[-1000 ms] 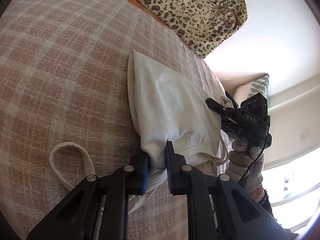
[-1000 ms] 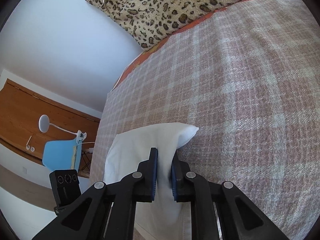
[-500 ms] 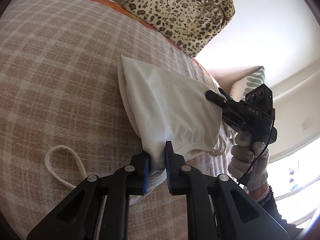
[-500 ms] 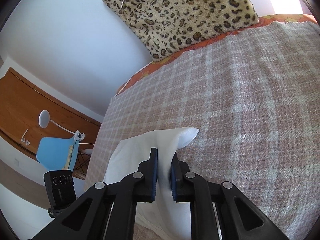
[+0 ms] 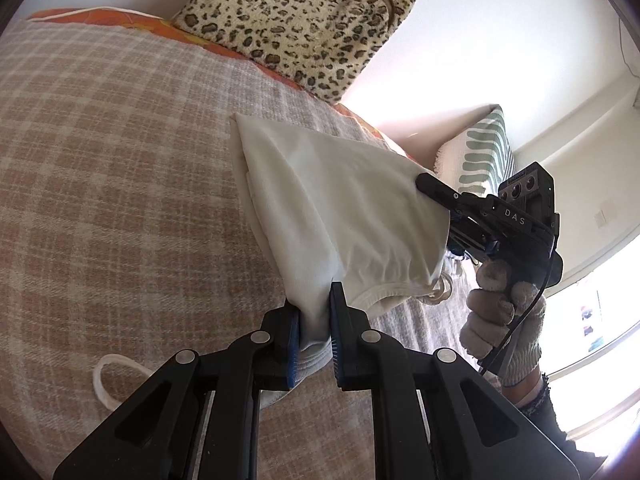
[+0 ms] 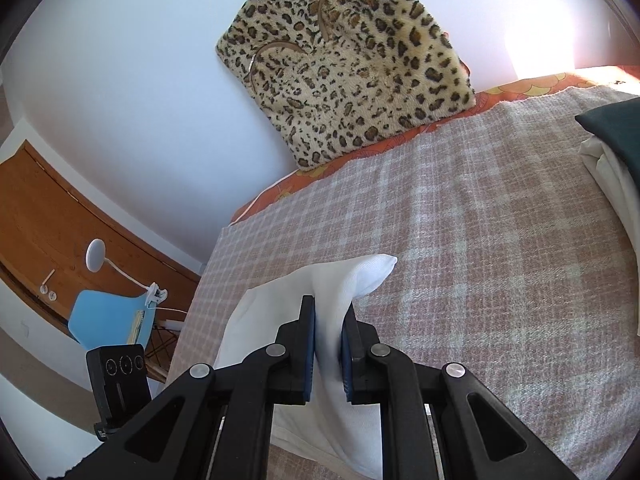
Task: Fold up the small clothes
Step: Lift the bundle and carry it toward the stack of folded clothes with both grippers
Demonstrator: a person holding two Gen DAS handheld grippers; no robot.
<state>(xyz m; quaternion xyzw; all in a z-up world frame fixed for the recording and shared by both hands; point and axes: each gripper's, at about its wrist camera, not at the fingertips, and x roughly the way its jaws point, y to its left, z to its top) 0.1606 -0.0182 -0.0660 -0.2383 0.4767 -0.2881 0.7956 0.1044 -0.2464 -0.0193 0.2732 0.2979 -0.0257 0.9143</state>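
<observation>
Both claws clenched on the garment (image 5: 344, 216)
Left claw (image 5: 314, 334) and right claw (image 6: 328, 344) hold it stretched above the bed (image 5: 120, 168) (a strap, probably, trails near the left).

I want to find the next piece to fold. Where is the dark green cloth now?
In the right wrist view, the dark green cloth lies at the far right edge, on a cream cloth on the plaid blanket, right of the leopard cushion.

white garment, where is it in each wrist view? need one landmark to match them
Left wrist: white garment centre, running from the left tongs up-right to the right tongs.
Right wrist: bottom centre, pinched in the right tongs.
Shared landmark: leopard-print cushion, top of both.
</observation>
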